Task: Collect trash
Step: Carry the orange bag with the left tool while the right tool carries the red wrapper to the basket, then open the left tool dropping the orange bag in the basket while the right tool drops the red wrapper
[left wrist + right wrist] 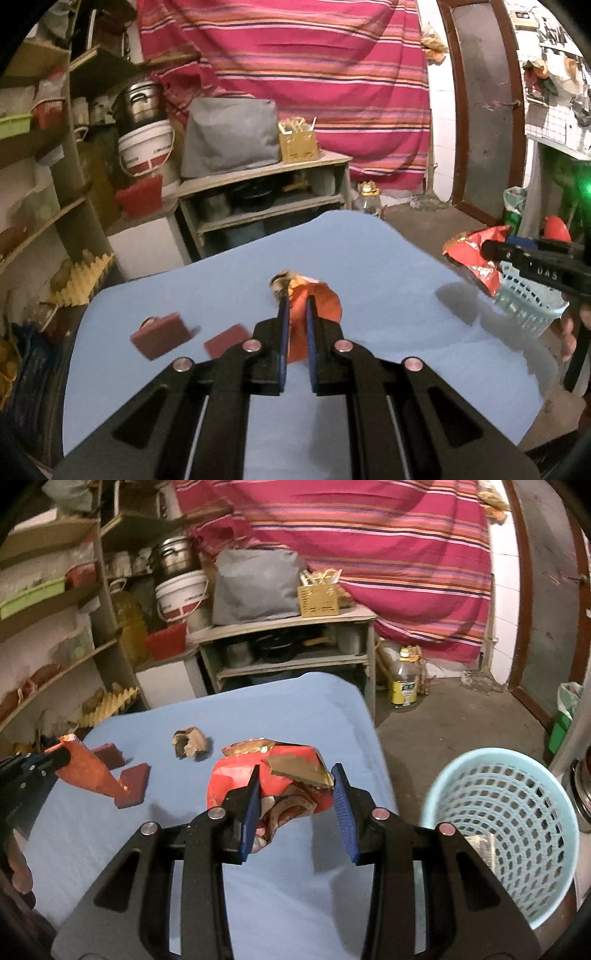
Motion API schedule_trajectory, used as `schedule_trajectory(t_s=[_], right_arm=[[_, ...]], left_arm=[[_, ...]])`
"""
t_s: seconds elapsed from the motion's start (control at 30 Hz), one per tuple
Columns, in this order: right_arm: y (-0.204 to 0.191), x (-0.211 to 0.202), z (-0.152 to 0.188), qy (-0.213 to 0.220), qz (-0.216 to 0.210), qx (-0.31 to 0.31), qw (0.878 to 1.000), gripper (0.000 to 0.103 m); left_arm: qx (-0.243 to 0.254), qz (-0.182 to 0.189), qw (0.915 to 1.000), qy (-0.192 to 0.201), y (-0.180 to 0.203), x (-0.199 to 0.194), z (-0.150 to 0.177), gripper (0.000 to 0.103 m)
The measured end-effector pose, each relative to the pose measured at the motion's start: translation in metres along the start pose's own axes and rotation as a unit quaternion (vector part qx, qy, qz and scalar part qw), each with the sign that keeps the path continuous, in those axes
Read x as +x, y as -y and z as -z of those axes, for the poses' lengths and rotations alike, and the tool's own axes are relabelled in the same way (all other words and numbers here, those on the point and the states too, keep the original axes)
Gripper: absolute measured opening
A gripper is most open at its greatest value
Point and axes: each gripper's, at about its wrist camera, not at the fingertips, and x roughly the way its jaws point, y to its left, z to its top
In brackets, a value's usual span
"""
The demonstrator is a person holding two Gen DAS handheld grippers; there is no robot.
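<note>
My left gripper (297,301) is shut on an orange wrapper (319,308) and holds it above the blue table (369,258); it also shows in the right wrist view (88,768). My right gripper (295,771) holds a crumpled red and gold snack bag (280,775) between its blue pads, raised off the table; the bag also shows in the left wrist view (474,258). A light blue mesh basket (509,823) stands just right of the table with one scrap inside. A crumpled brown paper (190,742) lies on the table.
Two dark red flat blocks (160,334) (225,339) lie on the table's left part. A shelf unit (291,646) stands behind the table, wooden racks to the left. A bottle (404,681) stands on the floor at the right.
</note>
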Motion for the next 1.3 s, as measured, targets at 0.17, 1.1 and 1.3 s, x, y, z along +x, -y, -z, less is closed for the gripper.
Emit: schedule_trajectory(t_s=[0.17,1.1,1.3], right_arm=[[0.034,-0.023,0.001,0.017,0.017,0.021,0.999,0.037],[0.225,-0.098,0.036,0.031,0.154,0.147,0.977,0.037],[0.229,-0.09,0.04,0.016,0.159,0.145,0.976,0.037]], left_arm=[[0.001,0.021,0.9998,0.006,0.032,0.0,-0.016,0.009],[0.039,0.215,0.9757,-0.008,0.292,0.062,-0.091,0.01],[0.023,0.225,0.9722,-0.059,0.31,0.11,-0.077,0.01]])
